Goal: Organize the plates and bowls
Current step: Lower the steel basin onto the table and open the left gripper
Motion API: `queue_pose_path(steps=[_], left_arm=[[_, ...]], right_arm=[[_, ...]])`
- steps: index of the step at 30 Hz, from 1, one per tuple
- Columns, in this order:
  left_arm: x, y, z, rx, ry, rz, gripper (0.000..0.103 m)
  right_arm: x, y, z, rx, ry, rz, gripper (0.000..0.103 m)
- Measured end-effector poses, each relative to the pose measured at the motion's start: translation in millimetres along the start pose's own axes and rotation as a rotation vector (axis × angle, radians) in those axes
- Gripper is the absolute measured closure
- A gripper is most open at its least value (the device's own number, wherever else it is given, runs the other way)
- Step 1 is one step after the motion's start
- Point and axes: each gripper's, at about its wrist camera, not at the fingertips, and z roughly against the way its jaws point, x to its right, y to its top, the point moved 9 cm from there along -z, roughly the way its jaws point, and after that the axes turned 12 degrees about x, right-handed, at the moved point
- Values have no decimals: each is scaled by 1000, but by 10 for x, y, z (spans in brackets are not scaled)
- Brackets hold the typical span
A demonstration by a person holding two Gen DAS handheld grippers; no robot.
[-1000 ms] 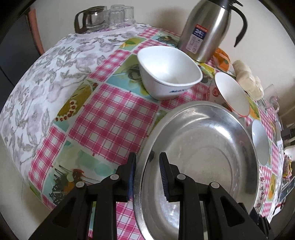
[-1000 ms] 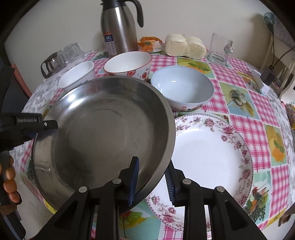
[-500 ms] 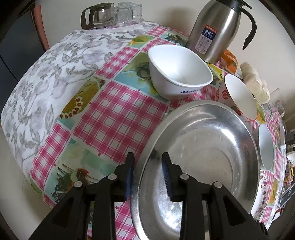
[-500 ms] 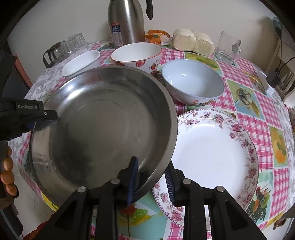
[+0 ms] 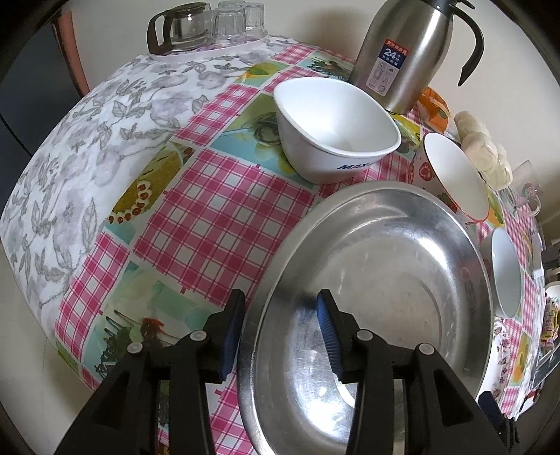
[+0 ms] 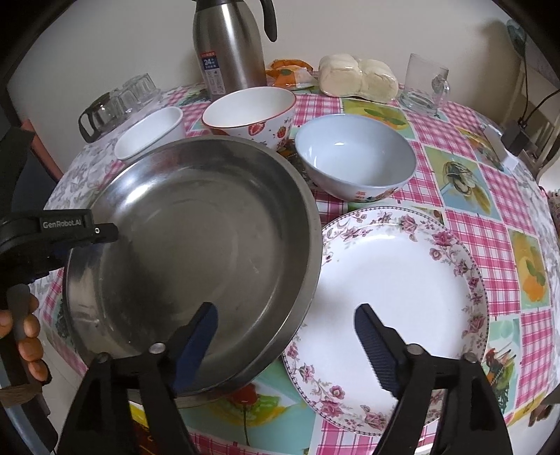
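A large steel pan rests on the checked tablecloth, its right edge over the rim of a floral plate. My left gripper is open with its fingers either side of the pan's left rim, not pinching it; it also shows in the right wrist view. My right gripper is open wide, its fingers spread either side of the pan's near right rim. Behind stand a white square bowl, a strawberry bowl and a pale blue bowl.
A steel thermos stands at the back. A glass jug and glasses sit at the back left, wrapped buns and a glass mug at the back right. The table edge drops away left.
Both grippers have opened and let go of the pan's rim. The pan has come down to rest on the table beside the floral plate.
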Motion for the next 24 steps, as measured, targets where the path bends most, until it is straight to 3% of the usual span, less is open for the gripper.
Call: queue_pose_path(steps=[2,6,14,20,24], left_arm=[[-3,5,7,2,1,-1,58],[-11,42,59,23,8,-9,45],[-21,118,153,62,42,-38,30],[27,212,261,125,44,-73,11],[57,294,359,171,20,-73,11]], right_arm=[[-1,3,9,5,2,-4,11],[15,26,23,16,3,-12,0],[64,41,40,17,9,-45,0],[97,115,124,50,6,-67,0],[195,196,229,86,5,-108,0]])
